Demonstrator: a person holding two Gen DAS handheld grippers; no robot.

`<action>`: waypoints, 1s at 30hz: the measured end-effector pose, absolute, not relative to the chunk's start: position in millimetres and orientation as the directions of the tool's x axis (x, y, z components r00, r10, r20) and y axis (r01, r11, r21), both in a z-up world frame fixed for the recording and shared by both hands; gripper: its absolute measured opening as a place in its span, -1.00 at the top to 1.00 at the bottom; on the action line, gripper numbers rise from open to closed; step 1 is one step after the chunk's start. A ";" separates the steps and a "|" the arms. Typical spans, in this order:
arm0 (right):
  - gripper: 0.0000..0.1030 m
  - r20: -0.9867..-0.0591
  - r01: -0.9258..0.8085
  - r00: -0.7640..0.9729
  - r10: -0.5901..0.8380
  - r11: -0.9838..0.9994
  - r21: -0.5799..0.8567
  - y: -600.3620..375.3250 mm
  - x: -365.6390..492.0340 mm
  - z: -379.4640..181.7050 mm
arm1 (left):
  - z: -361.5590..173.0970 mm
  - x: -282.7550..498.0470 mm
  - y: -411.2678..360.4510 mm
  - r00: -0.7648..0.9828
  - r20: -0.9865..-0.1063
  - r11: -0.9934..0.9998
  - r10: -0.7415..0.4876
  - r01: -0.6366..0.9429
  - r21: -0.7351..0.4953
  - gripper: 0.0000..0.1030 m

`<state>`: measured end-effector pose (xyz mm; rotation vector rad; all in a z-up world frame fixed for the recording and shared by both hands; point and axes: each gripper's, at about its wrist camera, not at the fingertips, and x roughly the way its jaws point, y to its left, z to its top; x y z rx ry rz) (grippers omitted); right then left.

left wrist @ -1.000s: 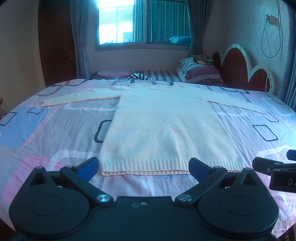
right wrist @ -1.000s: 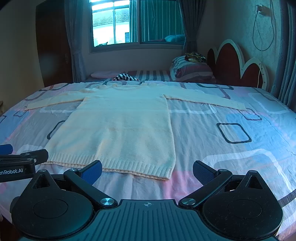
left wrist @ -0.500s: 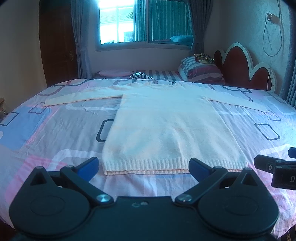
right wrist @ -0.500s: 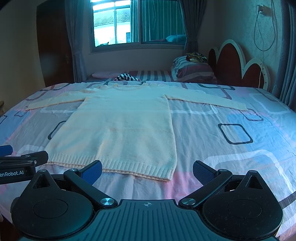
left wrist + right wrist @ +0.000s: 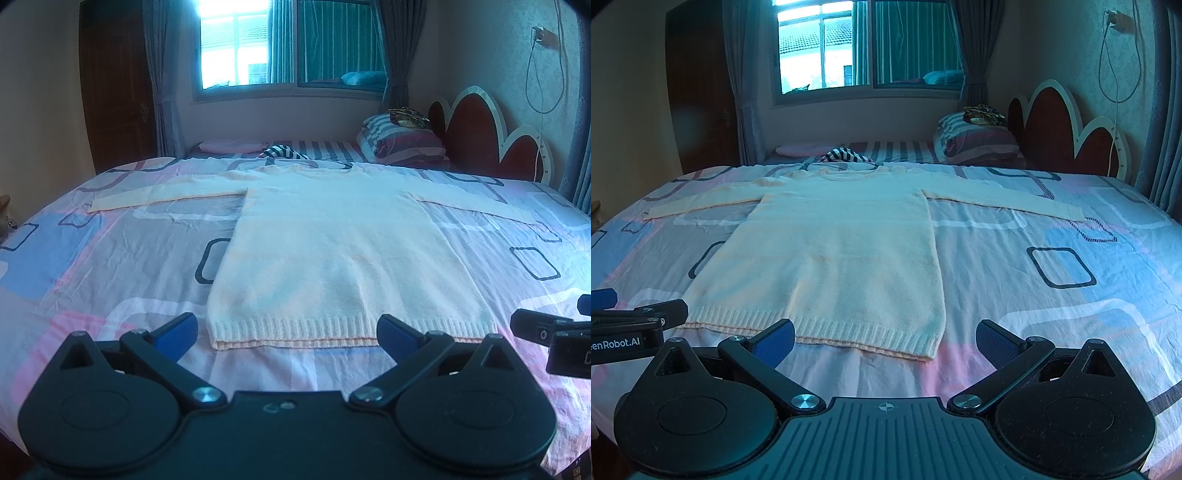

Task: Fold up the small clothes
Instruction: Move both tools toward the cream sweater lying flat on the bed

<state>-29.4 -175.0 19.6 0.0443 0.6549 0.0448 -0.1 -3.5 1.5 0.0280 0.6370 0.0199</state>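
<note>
A cream knitted sweater (image 5: 340, 251) lies flat on the bed with both sleeves spread out sideways; it also shows in the right wrist view (image 5: 834, 254). Its ribbed hem faces me. My left gripper (image 5: 286, 334) is open and empty, hovering just in front of the hem's left half. My right gripper (image 5: 884, 341) is open and empty, in front of the hem's right corner. The right gripper's side shows at the right edge of the left wrist view (image 5: 554, 336), and the left gripper's at the left edge of the right wrist view (image 5: 631, 325).
The bed (image 5: 110, 258) has a pink, blue and grey patterned sheet. A striped pillow stack (image 5: 402, 142) and a red headboard (image 5: 487, 144) stand at the far right. A striped cloth (image 5: 284, 152) lies beyond the collar. A window (image 5: 288, 44) and a dark door (image 5: 114, 85) are behind.
Both grippers have edged slightly forward toward the sweater's hem. Their jaws stay open and the sweater has not moved.
</note>
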 end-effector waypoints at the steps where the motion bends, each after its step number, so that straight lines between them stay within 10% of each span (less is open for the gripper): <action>1: -1.00 -0.607 -0.027 0.792 0.056 0.998 0.056 -174.5 -29.2 19.6 | 1.9 0.0 -3.7 0.804 -0.594 0.999 0.028 -0.010 0.035 -0.99; 30: -1.00 -0.610 -0.015 0.791 0.053 0.998 0.066 -174.5 -30.0 19.0 | 0.6 4.0 -0.5 0.804 -0.595 0.999 0.027 -0.010 0.032 -0.99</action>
